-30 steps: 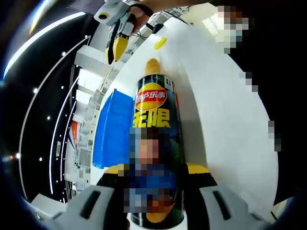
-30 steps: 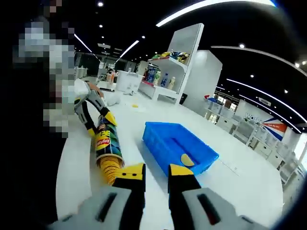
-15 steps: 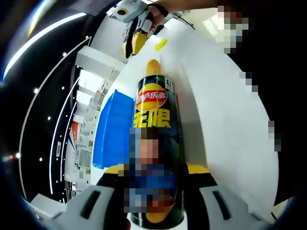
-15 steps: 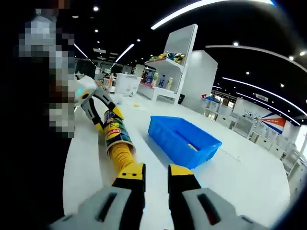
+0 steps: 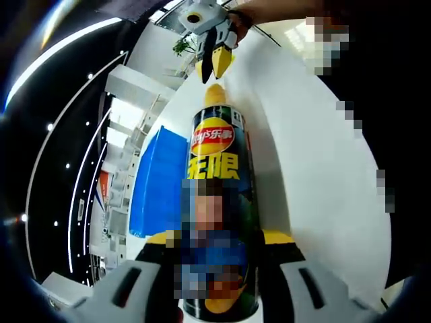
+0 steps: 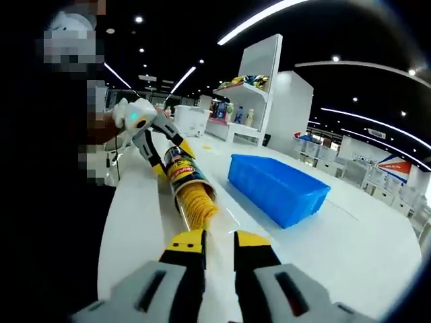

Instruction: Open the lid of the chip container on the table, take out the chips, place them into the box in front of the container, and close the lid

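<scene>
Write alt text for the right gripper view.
An open dark chip can with a stack of yellow chips sticking out is clamped by the left gripper over a white table. The right gripper approaches open; a blue plastic box sits alongside.

Long ceiling light strips (image 6: 283, 13) glow against a dark hall, while the white counter (image 5: 316, 161) is brightly lit, almost glaring. Strong fisheye bending curves the strips and edges. Shadows on the counter are soft and faint.
</scene>
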